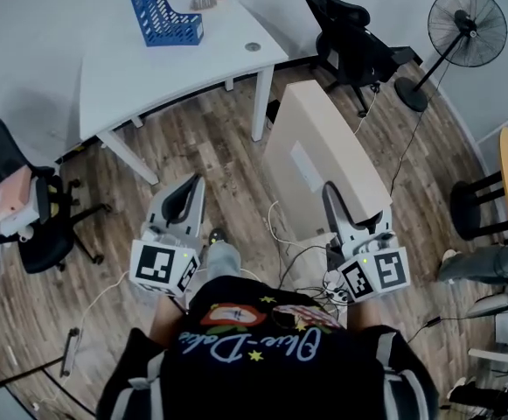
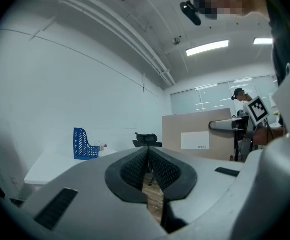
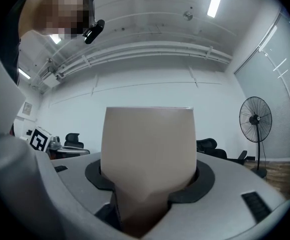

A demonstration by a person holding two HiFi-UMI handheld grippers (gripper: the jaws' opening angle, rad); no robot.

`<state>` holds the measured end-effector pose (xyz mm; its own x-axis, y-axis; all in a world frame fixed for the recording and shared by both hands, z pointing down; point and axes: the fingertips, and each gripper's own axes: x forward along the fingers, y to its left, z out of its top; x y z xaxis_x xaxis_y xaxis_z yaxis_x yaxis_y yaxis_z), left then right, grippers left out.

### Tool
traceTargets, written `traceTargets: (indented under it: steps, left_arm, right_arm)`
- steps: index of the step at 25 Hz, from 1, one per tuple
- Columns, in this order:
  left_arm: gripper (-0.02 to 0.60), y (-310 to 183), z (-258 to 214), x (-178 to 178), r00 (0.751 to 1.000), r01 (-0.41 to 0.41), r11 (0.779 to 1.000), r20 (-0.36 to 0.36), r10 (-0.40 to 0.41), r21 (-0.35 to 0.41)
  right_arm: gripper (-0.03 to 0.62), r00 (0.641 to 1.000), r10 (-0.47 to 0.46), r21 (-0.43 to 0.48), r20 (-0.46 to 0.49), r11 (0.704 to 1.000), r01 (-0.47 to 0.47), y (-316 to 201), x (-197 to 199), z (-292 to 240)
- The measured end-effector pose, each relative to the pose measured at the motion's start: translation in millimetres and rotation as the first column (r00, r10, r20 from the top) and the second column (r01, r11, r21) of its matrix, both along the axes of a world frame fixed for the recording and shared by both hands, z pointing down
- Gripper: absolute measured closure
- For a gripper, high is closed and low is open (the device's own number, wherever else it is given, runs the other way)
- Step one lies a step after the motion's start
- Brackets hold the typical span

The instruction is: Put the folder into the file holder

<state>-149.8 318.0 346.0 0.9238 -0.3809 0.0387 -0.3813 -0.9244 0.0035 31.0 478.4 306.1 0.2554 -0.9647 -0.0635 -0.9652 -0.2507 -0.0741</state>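
Wood-plank flooring (image 1: 192,138) runs across this office, with pale walls behind and strip lights on the ceiling. A white table (image 1: 131,77) fills the upper left of the head view, and the blue file holder (image 1: 164,16) stands near its far edge. A black office chair (image 1: 350,42) and a standing fan (image 1: 466,29) sit at the upper right, another chair (image 1: 26,217) at the left edge. The beige folder (image 1: 323,156) is at centre right, well apart from the table, clamped at its near end by the right gripper (image 1: 337,201), jaws wide around it. The left gripper (image 1: 192,186) is at lower centre-left, its pads pressed together with nothing between them.
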Motion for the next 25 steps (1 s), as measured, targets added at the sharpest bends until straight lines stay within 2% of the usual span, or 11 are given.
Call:
traceTargets:
  steps: [10, 18, 25]
  left_arm:
    - [0.577, -74.1, -2.5, 26.5, 1.000, -0.006, 1.000, 0.003, 0.006, 0.014]
    - [0.577, -139.7, -4.2, 28.2, 1.000, 0.009, 1.000, 0.016, -0.009, -0.020]
    - [0.577, -197.3, 4.4, 29.2, 1.000, -0.011, 1.000, 0.021, 0.011, -0.012]
  right_arm:
    - [0.344, 1.000, 0.016, -0.008, 0.011, 1.000, -0.016, -69.9, 24.0, -1.9]
    - [0.344, 1.000, 0.020, -0.022, 0.012, 1.000, -0.020, -136.9, 30.3, -6.1]
    - [0.344, 0.998, 0.055, -0.028, 0.019, 0.998, -0.054, -187.5, 29.9, -3.5]
